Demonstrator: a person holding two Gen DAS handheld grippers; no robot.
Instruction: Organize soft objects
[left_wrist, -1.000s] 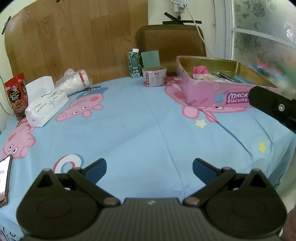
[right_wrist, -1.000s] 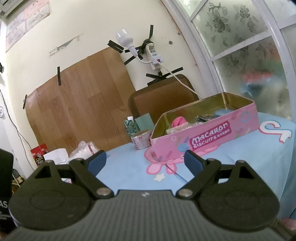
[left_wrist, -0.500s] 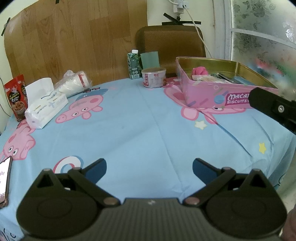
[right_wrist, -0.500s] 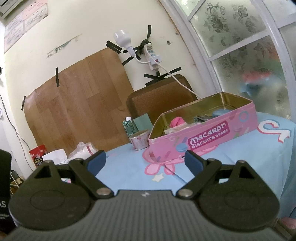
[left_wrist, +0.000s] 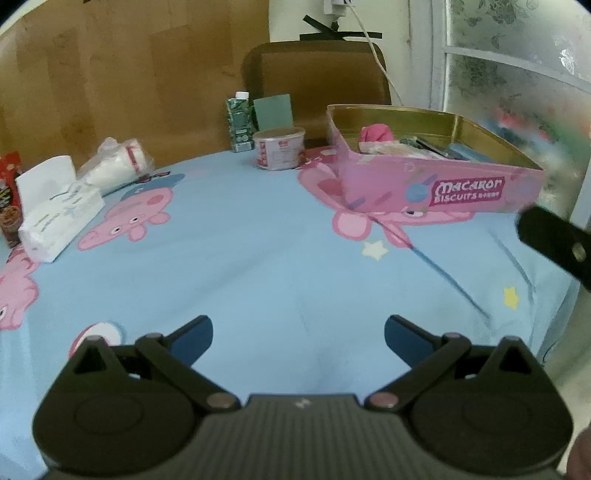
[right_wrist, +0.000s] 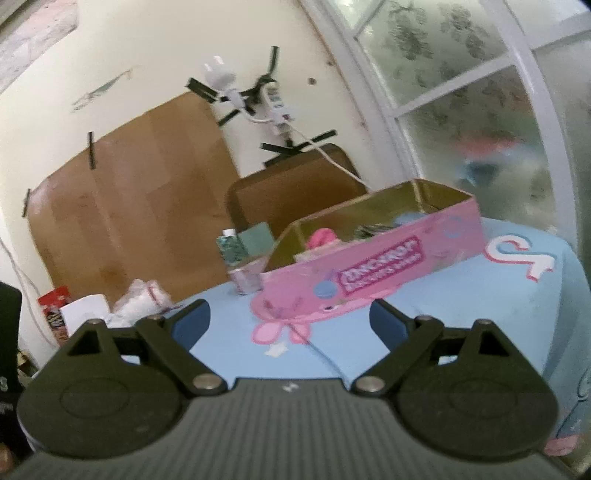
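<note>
- pink soft thing (left_wrist: 376, 133) sits inside the pink tin (left_wrist: 436, 188), far ahead and right of the left gripper (left_wrist: 298, 334)
- left gripper: fingers wide apart, holding nothing
- right gripper (right_wrist: 290, 319): spread too, empty, tin (right_wrist: 373, 273) just ahead
- tissue pack (left_wrist: 55, 221) off left

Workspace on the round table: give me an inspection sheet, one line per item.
Surface: blue cartoon-pig tablecloth on round table.
Job's things: open pink biscuit tin holding a bright pink soft item and other contents.
Clutter: white tissue pack, plastic-wrapped white bundle, green drink carton, small round tub.
Grippers: left gripper and right gripper open, empty.
Cables: white cord from taped power strip.
Surroundings: wooden boards, frosted window.
</note>
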